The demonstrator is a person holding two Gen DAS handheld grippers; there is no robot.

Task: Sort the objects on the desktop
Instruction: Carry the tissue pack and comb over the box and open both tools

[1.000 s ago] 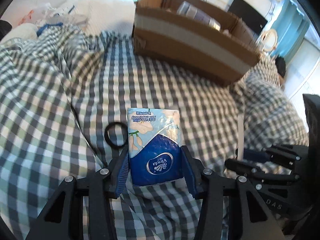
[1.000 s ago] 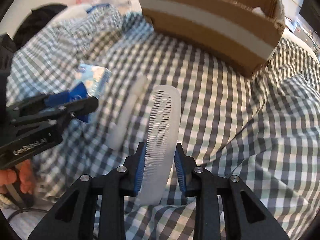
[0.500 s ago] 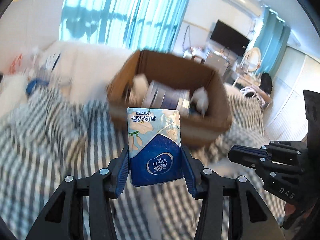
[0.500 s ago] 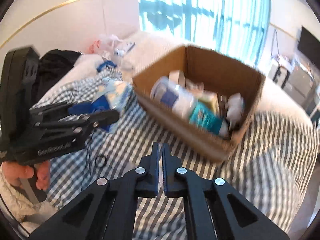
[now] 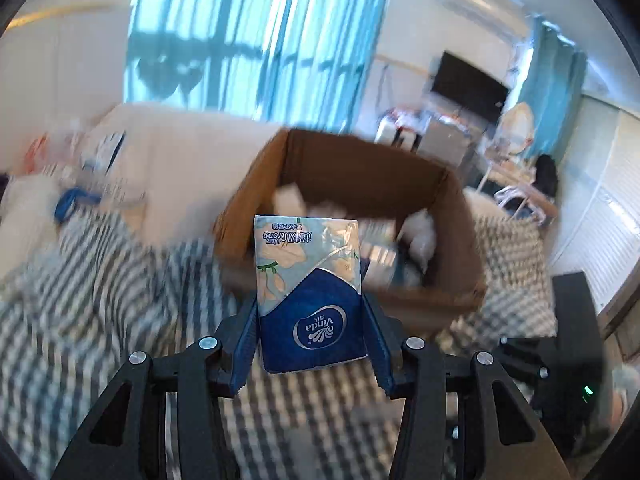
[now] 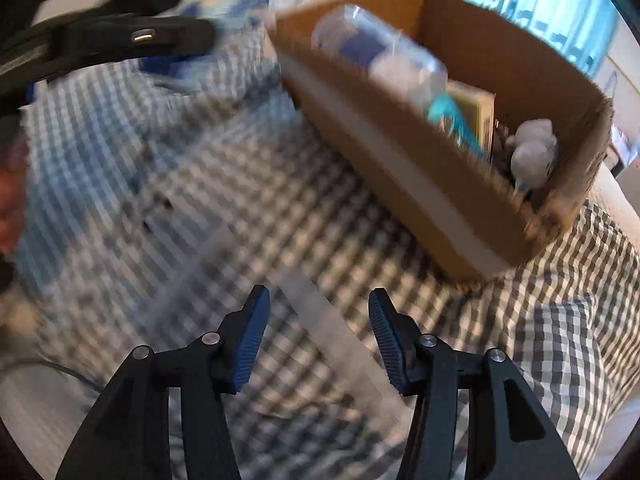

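Observation:
My left gripper (image 5: 310, 332) is shut on a blue and white Vinda tissue pack (image 5: 308, 292), held up above the checked bedcover in front of an open cardboard box (image 5: 352, 220). My right gripper (image 6: 318, 336) is open; a blurred white comb (image 6: 320, 320) shows between and below its fingers, apart from both pads, over the bedcover. The same box (image 6: 432, 200), holding a bottle, packets and a white soft item, lies ahead to the right. The left gripper with the tissue pack (image 6: 224, 12) shows at the upper left of the right wrist view.
The checked bedcover (image 6: 248, 184) spreads under everything. White pillows and loose items (image 5: 100, 152) lie at the far left. Blue curtains, a TV and furniture stand behind the box. The right gripper's body (image 5: 568, 360) is at the lower right of the left wrist view.
My right gripper went from shut on the comb to open, and the comb now lies blurred below its fingers. Both views have swung toward the box. My left gripper still holds the tissue pack.

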